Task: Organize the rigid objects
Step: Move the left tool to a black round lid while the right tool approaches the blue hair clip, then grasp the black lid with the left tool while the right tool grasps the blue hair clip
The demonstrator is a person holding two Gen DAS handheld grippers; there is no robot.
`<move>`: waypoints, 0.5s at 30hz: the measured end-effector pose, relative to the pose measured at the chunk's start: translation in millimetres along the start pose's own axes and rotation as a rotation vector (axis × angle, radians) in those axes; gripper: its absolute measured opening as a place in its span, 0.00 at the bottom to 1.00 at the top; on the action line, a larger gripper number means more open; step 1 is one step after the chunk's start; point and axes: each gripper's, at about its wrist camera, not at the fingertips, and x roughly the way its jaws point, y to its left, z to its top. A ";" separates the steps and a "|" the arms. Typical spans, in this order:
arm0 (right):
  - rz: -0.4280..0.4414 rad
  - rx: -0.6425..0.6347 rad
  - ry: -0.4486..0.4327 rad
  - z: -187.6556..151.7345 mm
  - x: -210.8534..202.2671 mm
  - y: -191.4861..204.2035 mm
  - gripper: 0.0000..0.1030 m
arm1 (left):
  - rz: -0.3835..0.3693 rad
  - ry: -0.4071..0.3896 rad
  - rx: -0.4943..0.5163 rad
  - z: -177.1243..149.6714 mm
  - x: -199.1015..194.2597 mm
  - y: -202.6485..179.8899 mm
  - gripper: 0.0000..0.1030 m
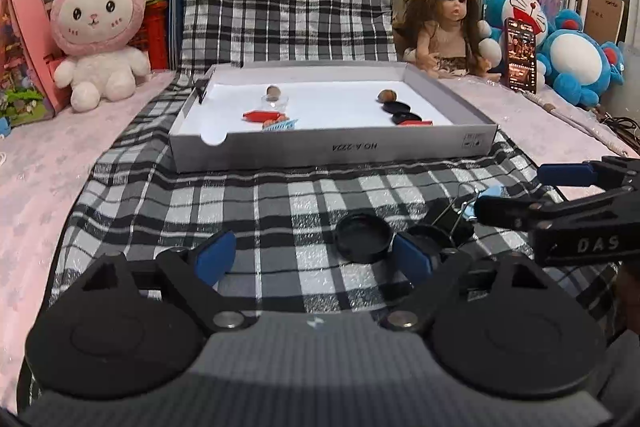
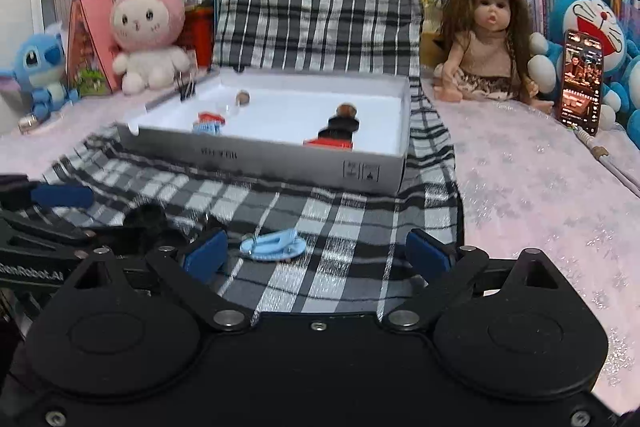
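A shallow white box (image 1: 332, 151) (image 2: 264, 163) lies on the checked cloth and holds small corked bottles, black lids and red and blue clips. In front of it lie a black lid (image 1: 363, 237), a second black lid (image 1: 430, 237), a black binder clip (image 1: 450, 217) and a light blue clip (image 2: 274, 245) (image 1: 490, 191). My left gripper (image 1: 314, 259) is open just before the black lids, its right finger touching them. My right gripper (image 2: 316, 255) is open, empty, with the light blue clip between its fingers; it also shows in the left wrist view (image 1: 508, 193).
A pink rabbit plush (image 1: 98, 27), a doll (image 1: 444, 23), a lit phone (image 2: 582, 81), blue plush toys (image 1: 568, 59) and books line the back. A binder clip (image 2: 186, 87) grips the box's left wall. Pink cloth covers the table sides.
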 end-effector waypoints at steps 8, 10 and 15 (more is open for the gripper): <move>-0.091 -0.080 -0.011 0.2 -7.0 -1.3 0.91 | -0.010 0.003 0.024 0.4 5.3 -7.6 0.82; -0.093 -0.105 0.002 -2.6 -5.7 1.5 0.88 | -0.020 0.007 0.025 -0.2 6.5 -8.7 0.80; -0.087 -0.145 0.017 -6.0 -1.2 11.2 0.86 | -0.044 0.010 0.029 0.6 7.9 -10.9 0.70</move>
